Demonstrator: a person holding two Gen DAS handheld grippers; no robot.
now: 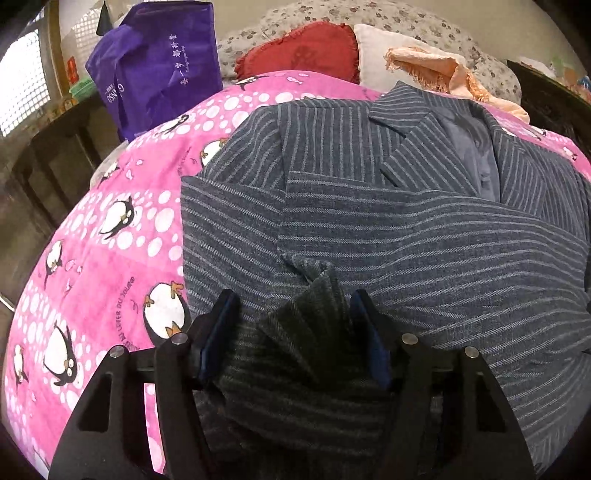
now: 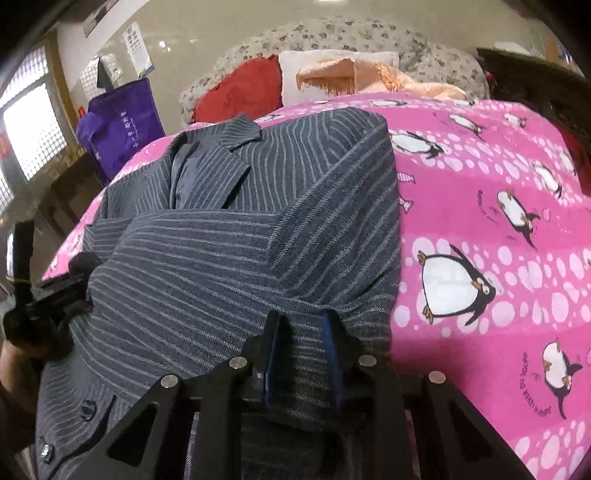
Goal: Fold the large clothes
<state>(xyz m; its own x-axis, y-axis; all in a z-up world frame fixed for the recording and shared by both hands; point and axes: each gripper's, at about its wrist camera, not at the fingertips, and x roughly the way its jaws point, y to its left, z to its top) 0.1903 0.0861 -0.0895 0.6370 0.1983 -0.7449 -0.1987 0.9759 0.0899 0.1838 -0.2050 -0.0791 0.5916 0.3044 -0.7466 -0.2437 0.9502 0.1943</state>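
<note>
A dark grey pinstriped jacket (image 1: 388, 229) lies on a pink penguin blanket (image 1: 110, 236), collar and lapels at the far end, with a sleeve folded across its chest. My left gripper (image 1: 293, 314) is at the jacket's near left part, and a thick bunched fold of the cloth stands up between its blue pads, which press on it. In the right wrist view the same jacket (image 2: 229, 236) fills the left half. My right gripper (image 2: 301, 328) is shut on a narrow fold near the jacket's right edge. Two dark buttons (image 2: 88, 410) show at the near left.
A purple bag (image 1: 159, 62) stands at the far left of the bed. A red cushion (image 1: 306, 48), a peach towel (image 1: 436, 70) and floral bedding (image 2: 332, 33) lie beyond the collar. Dark furniture (image 1: 55, 155) borders the bed's left side. Bare pink blanket (image 2: 498, 229) lies right of the jacket.
</note>
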